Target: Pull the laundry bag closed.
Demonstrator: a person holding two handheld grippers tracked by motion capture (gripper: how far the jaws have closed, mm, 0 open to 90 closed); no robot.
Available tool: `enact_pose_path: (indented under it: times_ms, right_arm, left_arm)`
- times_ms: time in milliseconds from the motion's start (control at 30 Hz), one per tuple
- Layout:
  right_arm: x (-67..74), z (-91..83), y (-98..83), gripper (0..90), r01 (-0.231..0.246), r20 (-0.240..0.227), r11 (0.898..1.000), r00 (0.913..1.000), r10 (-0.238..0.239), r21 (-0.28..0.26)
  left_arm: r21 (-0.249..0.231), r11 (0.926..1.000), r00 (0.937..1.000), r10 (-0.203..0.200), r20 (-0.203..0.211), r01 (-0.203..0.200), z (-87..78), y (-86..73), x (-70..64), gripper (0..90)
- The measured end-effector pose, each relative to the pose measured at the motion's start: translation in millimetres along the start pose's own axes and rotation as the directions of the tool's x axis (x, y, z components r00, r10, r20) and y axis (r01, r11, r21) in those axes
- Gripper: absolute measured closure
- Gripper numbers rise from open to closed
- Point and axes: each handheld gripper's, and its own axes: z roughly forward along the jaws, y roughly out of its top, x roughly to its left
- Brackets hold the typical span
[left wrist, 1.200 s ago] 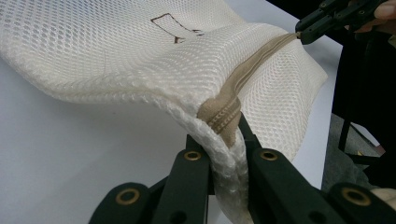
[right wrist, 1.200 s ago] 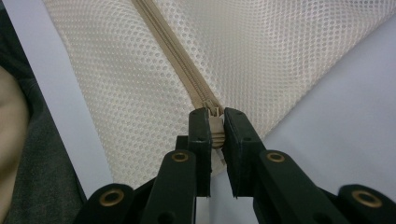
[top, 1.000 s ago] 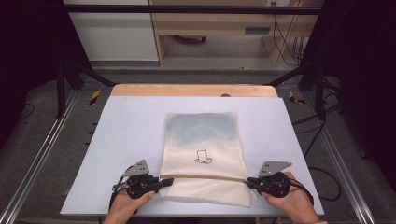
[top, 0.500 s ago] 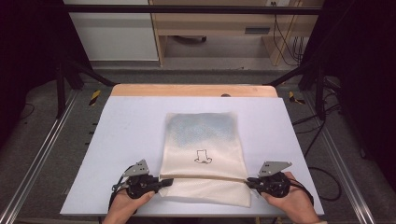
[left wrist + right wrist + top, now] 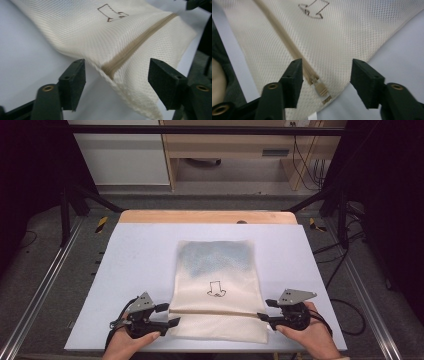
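On the smooth white table (image 5: 130, 255), a flat cream mesh pouch (image 5: 215, 285), zipped.

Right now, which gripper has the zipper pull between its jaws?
The right gripper: the zipper pull lies between its open jaws. The left gripper faces the zipper's plain end.

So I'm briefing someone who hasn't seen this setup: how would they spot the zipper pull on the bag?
Start at the pale blue table, where a cream mesh laundry bag lies. Follow its beige zipper, which crosses the bag near the person, to the end by the right gripper. There the zipper pull lies between the open jaws, a small beige tab, the one solid piece on the mesh.
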Motion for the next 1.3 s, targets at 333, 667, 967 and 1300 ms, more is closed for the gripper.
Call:
enact_pose_path:
  times_ms: [333,667,967,1300]
  right_arm:
    - [-16.4,-7.9,13.0,8.9,-0.087,0.208,0.98,0.9704,0.124,-0.178]
    - [-39.2,-17.5,3.6,5.5,-0.113,0.343,0.963,0.9188,0.195,-0.245]
    - [-55.9,-17.1,-18.6,6.7,-0.147,0.422,0.962,0.8758,0.234,-0.23]
    - [-61.5,-16.1,-44.1,7.4,-0.195,0.458,0.963,0.8497,0.261,-0.186]
  left_arm:
    - [-0.097,0.9949,0.9686,-0.051,-0.243,0.028,-33.4,2.7,42.0,7.5]
    - [-0.139,0.9902,0.9418,-0.034,-0.335,-0.014,-45.4,-2.3,72.9,5.0]
    - [-0.154,0.9873,0.9199,-0.025,-0.391,-0.039,-45.9,-8.3,93.0,5.0]
    - [-0.169,0.9842,0.8958,-0.029,-0.443,-0.052,-44.2,-13.7,117.2,4.9]
